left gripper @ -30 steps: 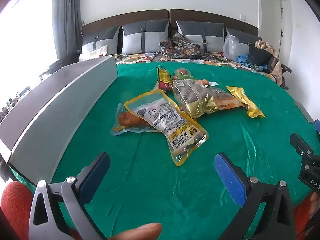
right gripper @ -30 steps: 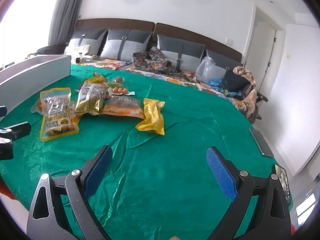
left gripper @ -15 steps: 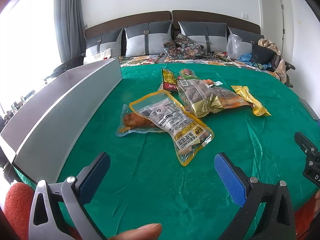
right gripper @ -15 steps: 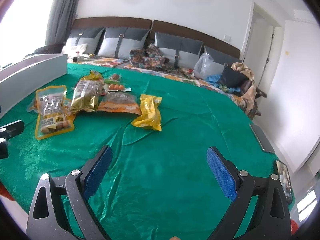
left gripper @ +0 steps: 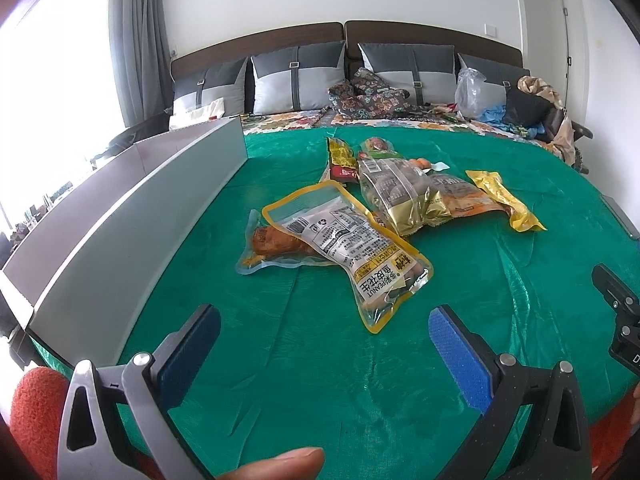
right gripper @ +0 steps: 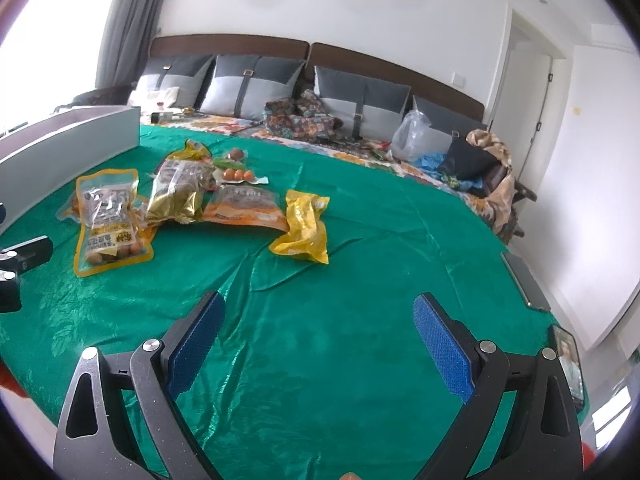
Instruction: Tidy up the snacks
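Observation:
Several snack packs lie in a loose pile on the green cloth. Nearest my left gripper is a yellow-edged peanut pouch, resting across a clear pack of orange meat. Behind them sit a gold bag, an orange pack and a yellow pack. The left gripper is open, just short of the peanut pouch. My right gripper is open over bare cloth, with the yellow pack ahead and the peanut pouch to its left.
A long grey-white box runs along the cloth's left side. Pillows, a plastic bag and clothes lie behind the pile. Two phones rest at the right edge. The right gripper's body shows at the left wrist view's right rim.
Both views have shifted slightly, with the snack pile sitting a bit nearer and lower in frame. Both grippers stay open and no pack has moved.

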Tool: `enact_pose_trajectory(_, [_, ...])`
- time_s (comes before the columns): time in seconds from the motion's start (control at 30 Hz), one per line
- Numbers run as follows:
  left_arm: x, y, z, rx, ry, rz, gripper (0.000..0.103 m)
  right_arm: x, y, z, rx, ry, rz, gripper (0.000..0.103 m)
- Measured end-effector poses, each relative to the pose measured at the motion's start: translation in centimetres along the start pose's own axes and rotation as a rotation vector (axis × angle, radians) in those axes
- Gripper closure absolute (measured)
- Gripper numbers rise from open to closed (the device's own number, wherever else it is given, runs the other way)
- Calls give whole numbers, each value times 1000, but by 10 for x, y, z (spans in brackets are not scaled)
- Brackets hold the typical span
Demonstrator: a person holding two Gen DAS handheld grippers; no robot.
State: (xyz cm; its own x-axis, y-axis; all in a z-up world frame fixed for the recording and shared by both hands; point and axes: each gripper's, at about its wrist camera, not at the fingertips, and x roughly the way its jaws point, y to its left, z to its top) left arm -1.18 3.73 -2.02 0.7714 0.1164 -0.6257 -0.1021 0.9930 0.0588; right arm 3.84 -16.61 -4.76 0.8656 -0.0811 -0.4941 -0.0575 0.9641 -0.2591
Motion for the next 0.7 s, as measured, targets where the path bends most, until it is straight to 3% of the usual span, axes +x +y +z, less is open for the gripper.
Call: enact_pose_trajectory(0.7, [-1, -4, 0, 18, -8, 13, 0, 0, 0, 1, 3, -7, 4, 6])
